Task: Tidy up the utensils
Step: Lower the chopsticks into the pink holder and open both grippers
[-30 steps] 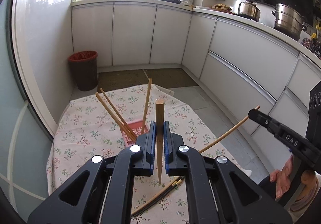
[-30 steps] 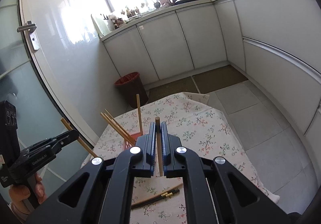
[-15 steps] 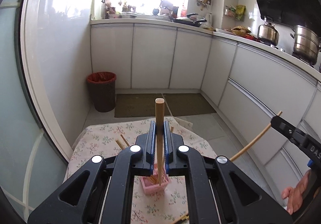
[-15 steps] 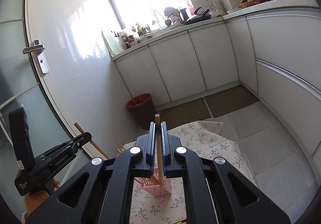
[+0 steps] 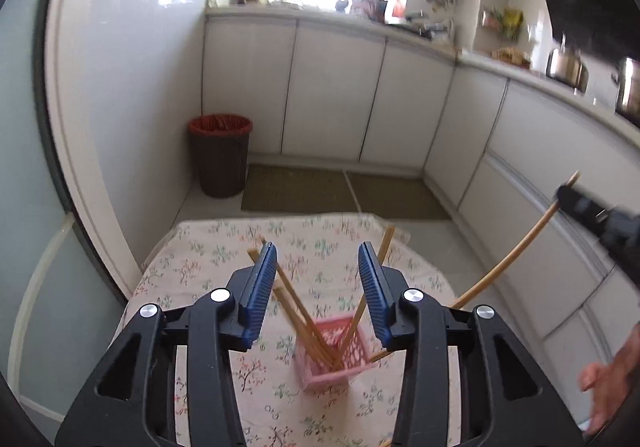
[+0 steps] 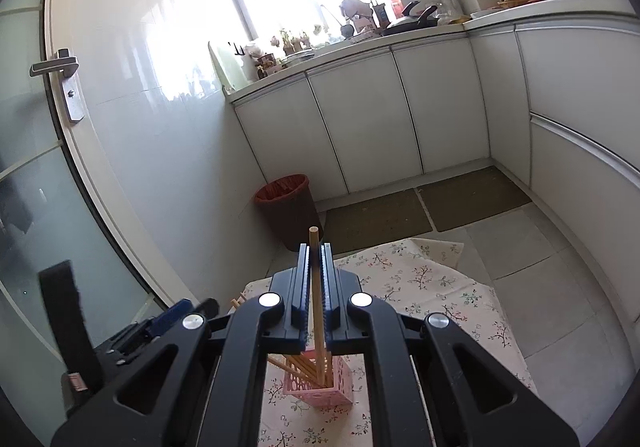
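1. My right gripper (image 6: 316, 279) is clamped on one chopstick (image 6: 316, 287). Its long axis stands near upright, its lower end directly over the pink basket (image 6: 320, 387), at or just inside the rim.
2. My left gripper (image 5: 318, 283) is opening, nothing between its pads; it hovers above the same basket, equally near.
3. The basket stands on the floral cloth (image 5: 208, 259); its bamboo chopsticks (image 5: 304, 311) lean outward, pale tan and slender.

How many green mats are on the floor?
2. The first mat lies next to the brown bin; the second mat lies right beside it, nearer the corner cabinets. The table could hide more.
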The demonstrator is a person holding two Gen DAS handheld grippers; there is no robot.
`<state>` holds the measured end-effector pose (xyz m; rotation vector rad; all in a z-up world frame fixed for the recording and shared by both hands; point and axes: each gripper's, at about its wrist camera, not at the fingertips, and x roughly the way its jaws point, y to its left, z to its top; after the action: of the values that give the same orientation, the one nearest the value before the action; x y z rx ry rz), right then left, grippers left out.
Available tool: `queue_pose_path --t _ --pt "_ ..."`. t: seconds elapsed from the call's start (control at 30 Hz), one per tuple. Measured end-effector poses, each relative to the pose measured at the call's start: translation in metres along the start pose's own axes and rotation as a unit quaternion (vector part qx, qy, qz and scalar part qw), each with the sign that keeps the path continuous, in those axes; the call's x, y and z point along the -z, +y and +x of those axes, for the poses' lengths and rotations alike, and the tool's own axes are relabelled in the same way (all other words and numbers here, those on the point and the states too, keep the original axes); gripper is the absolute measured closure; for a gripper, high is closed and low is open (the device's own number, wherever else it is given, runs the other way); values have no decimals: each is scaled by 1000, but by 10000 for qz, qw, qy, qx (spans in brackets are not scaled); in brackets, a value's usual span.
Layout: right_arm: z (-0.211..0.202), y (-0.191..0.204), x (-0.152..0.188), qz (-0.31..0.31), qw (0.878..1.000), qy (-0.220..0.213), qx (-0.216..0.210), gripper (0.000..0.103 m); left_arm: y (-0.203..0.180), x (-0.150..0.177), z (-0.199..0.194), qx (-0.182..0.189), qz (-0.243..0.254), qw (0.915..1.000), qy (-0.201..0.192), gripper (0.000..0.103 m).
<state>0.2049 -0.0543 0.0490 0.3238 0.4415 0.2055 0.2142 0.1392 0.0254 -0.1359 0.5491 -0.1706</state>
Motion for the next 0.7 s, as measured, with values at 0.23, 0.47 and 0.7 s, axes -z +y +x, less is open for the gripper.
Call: queue_pose_path --t 0.23,0.47,0.7 --pt "24 14 4 -142 9999 65 38 98 17 -17 -33 -22 -342 9977 -578 58" --pt "63 22 37 -261 9988 394 109 98 20 -5 -19 -710 -167 9966 -370 50" --pt "47 24 35 -347 9984 320 296 94 17 -5 -39 -1488 19 9857 -786 12"
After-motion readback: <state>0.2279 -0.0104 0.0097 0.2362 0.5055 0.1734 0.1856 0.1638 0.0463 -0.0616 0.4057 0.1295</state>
